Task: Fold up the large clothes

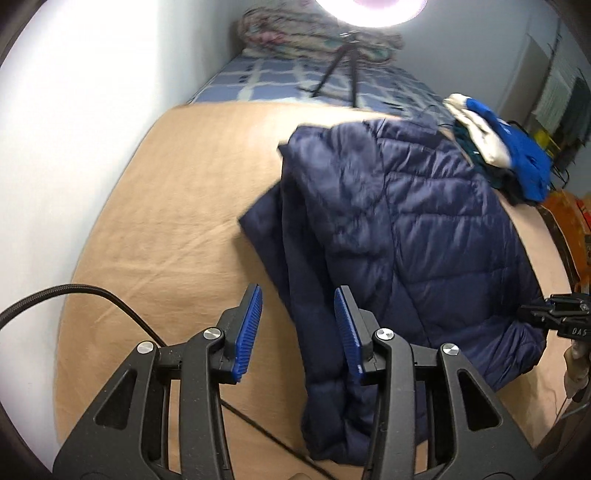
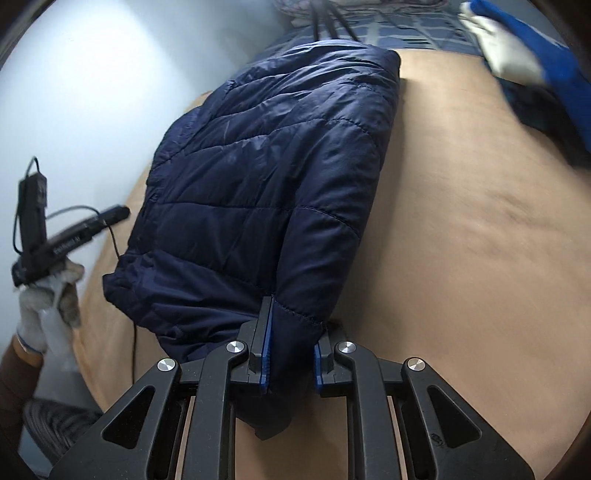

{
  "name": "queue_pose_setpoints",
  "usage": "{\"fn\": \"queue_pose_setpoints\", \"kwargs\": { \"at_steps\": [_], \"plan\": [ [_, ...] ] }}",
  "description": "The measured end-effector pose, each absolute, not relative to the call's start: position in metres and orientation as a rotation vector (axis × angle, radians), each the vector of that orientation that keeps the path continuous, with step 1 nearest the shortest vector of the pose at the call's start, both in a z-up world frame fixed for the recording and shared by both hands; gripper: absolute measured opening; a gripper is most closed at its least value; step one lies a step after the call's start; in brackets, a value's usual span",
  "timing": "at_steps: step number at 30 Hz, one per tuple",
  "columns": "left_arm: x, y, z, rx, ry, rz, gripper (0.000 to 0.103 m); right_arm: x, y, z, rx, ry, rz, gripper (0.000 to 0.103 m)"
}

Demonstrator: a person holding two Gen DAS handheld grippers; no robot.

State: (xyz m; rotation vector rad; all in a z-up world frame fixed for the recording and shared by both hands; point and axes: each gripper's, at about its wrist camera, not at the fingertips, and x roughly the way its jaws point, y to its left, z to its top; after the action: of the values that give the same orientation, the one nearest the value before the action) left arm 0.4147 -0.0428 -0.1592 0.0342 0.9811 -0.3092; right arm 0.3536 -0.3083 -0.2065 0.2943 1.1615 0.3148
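So the navy puffer jacket [image 1: 424,221] is lying on the tan sheet [image 1: 166,221] that covers the near part of the bed, bunched over toward one side rather than spread flat. It looks partly folded already, with one quilted panel lying on top and a sleeve or side flap doubled under along the edge nearest the left claw.

Right claw [image 2: 291,354] has a proper pinch on the jacket's near corner. The hem is squeezed between its blue pads [image 2: 266,354], jaws only a little apart, with a wad of fabric hanging down between the fingers toward the camera.

Left claw [image 1: 297,334] isn't holding anything. Its jaws are about half open and you can see tan sheet plus a bit of jacket edge through the gap, but nothing is touching the pads [image 1: 247,332]. From the right wrist view you can spot it off to the side, carried by a hand in a white glove [image 2: 48,314], well clear of the jacket.

Further back there's a blue checked bedspread [image 1: 266,81] with a small tripod [image 1: 340,66] standing on it, and a crumpled floral blanket [image 1: 295,33] against the wall. A pile of other clothes [image 1: 509,147], blue and white stuff, sits near the far corner of the jacket.
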Motion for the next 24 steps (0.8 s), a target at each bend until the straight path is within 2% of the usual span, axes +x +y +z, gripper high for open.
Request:
{"fn": "queue_pose_setpoints", "kwargs": {
  "at_steps": [5, 8, 12, 16, 19, 24],
  "plan": [
    [0.404, -0.08, -0.151, 0.093, 0.939, -0.341, 0.042, 0.336, -0.317, -0.2, 0.226, 1.184, 0.318, 0.016],
    [0.414, -0.09, -0.154, 0.078, 0.95, -0.34, 0.042, 0.341, -0.31, -0.186, 0.177, 1.186, 0.31, 0.025],
    [0.422, -0.093, -0.156, 0.069, 0.935, -0.334, 0.042, 0.35, -0.314, -0.164, 0.093, 1.073, 0.29, 0.027],
    [0.427, -0.093, -0.165, 0.094, 0.917, -0.314, 0.042, 0.379, -0.33, -0.141, 0.158, 0.931, 0.243, 0.028],
    [0.434, -0.093, -0.179, 0.091, 0.93, -0.302, 0.042, 0.426, -0.327, -0.134, 0.094, 0.837, 0.16, 0.028],
    [0.442, -0.086, -0.195, 0.077, 0.952, -0.296, 0.042, 0.493, -0.327, -0.152, 0.071, 0.817, 0.088, 0.028]
  ]
}}
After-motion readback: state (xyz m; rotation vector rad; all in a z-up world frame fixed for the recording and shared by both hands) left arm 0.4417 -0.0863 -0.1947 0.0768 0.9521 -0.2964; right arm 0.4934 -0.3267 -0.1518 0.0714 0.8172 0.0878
